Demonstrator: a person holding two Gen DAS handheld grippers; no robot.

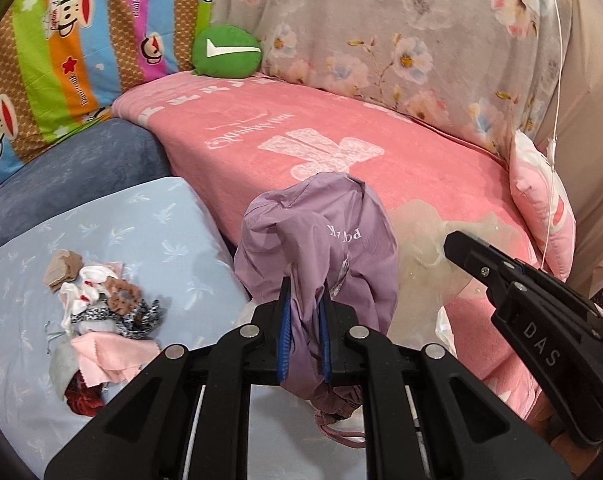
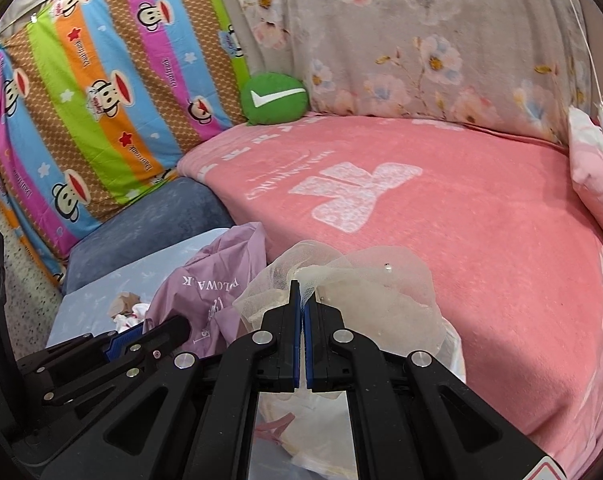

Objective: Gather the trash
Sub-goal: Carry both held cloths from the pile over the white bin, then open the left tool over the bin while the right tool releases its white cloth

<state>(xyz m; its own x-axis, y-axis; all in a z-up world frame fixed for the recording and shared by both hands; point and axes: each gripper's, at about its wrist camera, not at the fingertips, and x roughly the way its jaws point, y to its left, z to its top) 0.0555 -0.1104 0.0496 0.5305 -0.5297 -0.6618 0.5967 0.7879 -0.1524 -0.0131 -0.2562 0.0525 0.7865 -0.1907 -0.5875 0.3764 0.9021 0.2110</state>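
Purple bag: a lilac fabric drawstring bag (image 1: pixel 321 240) with white lettering, held up over the front edge of a pink blanket (image 1: pixel 421 168), its mouth gathered and its cord dangling below.
Left gripper: the left gripper (image 1: pixel 305 320) has its blue pads nearly closed, pinching a bunched fold of the purple bag.
Mesh item: a cream mesh piece (image 2: pixel 341 272), see-through and crumpled, lifted just beside the bag, above the blanket's near edge.
Right gripper: the right gripper (image 2: pixel 302 304) is fully closed, the mesh nipped at its tips.
Small pile: scraps of cloth and scrunchies (image 1: pixel 101 304) lie heaped on a pale blue sheet (image 1: pixel 161 220), left of the bag and apart from it.
Backdrop: a green round cushion (image 1: pixel 226 52) with a white tick sits at the blanket's far corner, between a striped monkey-print sheet (image 1: pixel 81 48) and a grey floral cover (image 1: pixel 401 40).
Far right: a pink pillow (image 1: pixel 541 208) stands at the blanket's end.
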